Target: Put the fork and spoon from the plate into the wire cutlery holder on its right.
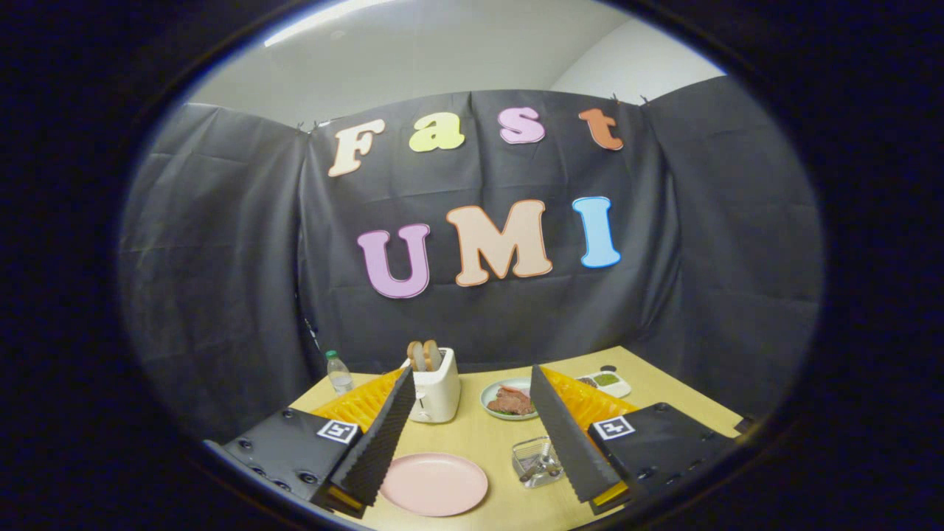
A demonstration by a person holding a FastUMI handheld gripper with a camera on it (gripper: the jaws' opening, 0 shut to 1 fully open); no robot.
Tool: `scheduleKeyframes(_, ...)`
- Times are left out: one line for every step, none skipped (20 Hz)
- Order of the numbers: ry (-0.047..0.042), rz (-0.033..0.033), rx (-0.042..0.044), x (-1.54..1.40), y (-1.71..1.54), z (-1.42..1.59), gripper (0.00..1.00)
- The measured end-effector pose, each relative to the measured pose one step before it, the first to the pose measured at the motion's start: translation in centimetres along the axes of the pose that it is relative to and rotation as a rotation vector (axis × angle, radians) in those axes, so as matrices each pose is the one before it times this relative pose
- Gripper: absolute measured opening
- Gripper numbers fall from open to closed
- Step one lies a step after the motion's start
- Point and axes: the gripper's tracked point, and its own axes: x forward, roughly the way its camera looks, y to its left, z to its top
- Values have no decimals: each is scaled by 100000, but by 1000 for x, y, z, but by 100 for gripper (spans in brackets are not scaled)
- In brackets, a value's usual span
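With the fingers (pixel 472 457) spread wide and empty above the bare pink plate (pixel 434 483) between them, the cutlery (pixel 542 466) already sits in the wire holder (pixel 537 462) beside the right finger, which could knock it over if lowered carelessly.

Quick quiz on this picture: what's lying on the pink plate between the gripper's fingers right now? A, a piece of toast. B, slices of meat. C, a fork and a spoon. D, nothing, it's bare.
D: the pink plate between the open gripper's fingers shows a bare surface, while metal cutlery already sits in the wire cutlery holder to its right.
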Motion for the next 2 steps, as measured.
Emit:
scheduleKeyframes(-94, -305, -506, -260, 84, 56, 99)
scheduleKeyframes(-36, -206, -129, -220, 10, 45, 99)
